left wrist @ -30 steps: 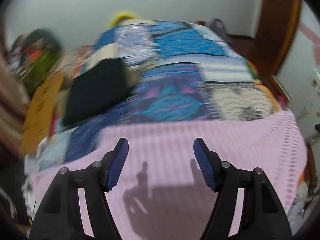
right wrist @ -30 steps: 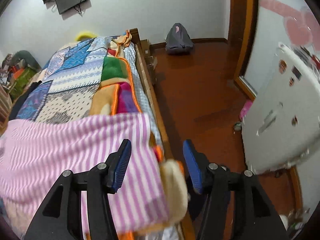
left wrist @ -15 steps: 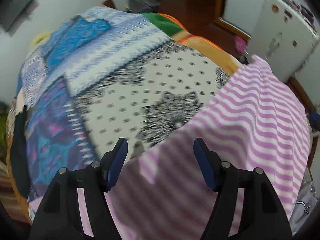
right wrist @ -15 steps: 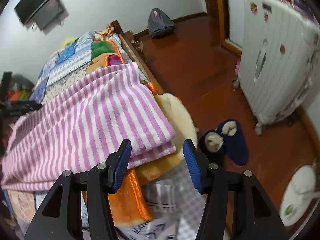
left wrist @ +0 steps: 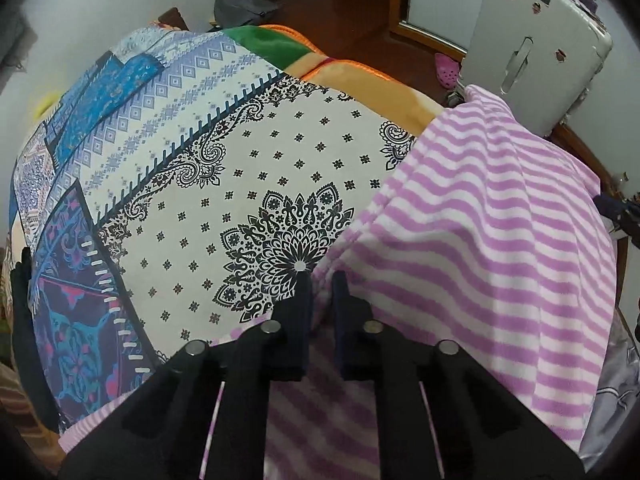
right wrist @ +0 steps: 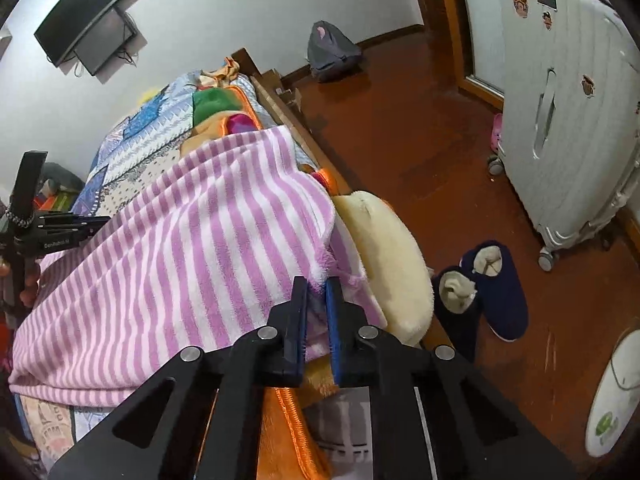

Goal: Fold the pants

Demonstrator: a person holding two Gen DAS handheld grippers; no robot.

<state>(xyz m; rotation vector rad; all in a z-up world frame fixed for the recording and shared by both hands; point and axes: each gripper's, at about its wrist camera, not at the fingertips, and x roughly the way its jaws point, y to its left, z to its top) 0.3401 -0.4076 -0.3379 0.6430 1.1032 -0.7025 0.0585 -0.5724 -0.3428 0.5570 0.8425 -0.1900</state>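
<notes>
The pink-and-white striped fleece pants are lying across the patterned patchwork bedspread, filling the right and lower part of the left wrist frame. The left gripper, its jaws having just been closing, is pinching the pants' edge at lower centre. In the right wrist frame, the right gripper, jaws likewise just closed, is clamping the pants' corner near the cream cushion.
</notes>
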